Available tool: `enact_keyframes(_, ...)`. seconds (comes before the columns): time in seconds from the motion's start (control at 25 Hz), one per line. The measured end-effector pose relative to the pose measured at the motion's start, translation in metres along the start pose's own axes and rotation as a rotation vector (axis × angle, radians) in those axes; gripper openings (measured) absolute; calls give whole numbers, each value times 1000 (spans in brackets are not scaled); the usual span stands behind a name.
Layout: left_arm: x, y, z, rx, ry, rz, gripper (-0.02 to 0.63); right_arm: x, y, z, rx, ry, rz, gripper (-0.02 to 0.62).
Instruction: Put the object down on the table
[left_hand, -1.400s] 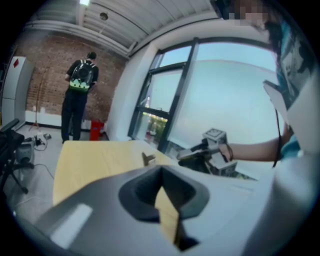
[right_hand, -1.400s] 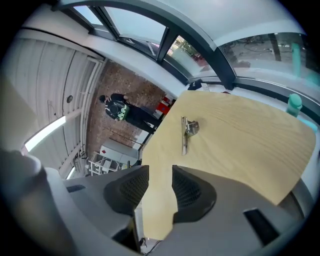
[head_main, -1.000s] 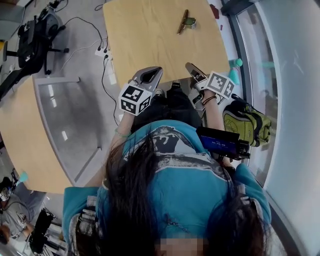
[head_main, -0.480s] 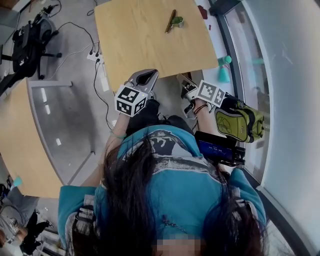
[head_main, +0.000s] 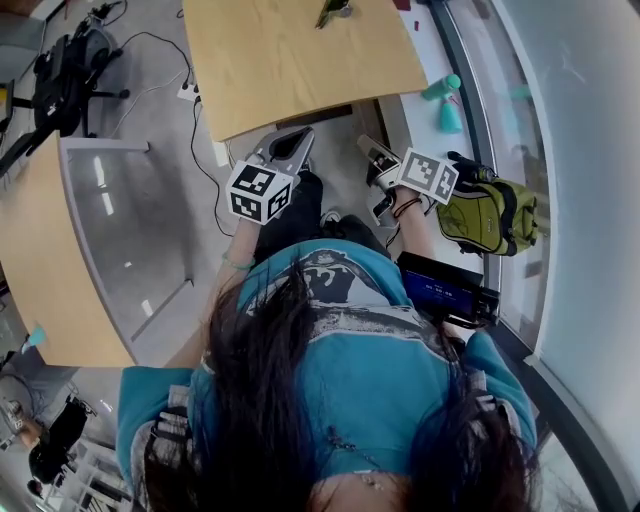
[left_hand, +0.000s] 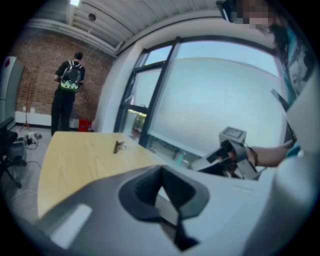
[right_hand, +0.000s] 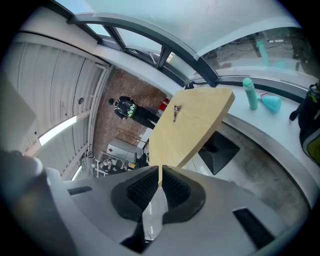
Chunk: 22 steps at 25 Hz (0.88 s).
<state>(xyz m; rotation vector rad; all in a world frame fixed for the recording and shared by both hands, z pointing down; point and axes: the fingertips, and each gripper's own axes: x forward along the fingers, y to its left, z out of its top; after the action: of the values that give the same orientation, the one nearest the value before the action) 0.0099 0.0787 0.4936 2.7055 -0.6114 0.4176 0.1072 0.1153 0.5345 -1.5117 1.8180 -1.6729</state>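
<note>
Lying at the far end of the desk (head_main: 300, 60), the object (head_main: 333, 12) is half cut off by the head view's top edge and is too small in both gripper views to identify. Left tool (head_main: 295, 142) and right tool (head_main: 370, 150) hang short of the desk, each with jaws together on nothing. The left hand is hidden under its marker cube.

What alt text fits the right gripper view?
The right gripper is empty, its fingers shut together, aimed at a wooden table with a small object near its far end. A teal bottle stands on the window ledge at right; a person with a backpack stands by a brick wall beyond.
</note>
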Motion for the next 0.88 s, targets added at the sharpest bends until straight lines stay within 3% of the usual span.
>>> enact_keyframes(0.2,-8,-7,-11,-51,0,21,2,3,0,-14,14,32,13,31)
enact_keyframes(0.32,-25,-47,-26,-74,-9,12,2,-23,-3,-41,8,46,26,31)
enact_keyframes(0.52,-53,-100,-59,-31,37,19,2,-56,-7,-86,1,88,46,31)
enact_keyframes(0.88,-88,-105,-75,-45,47,75,2,-57,0,-127,8,145,68,31)
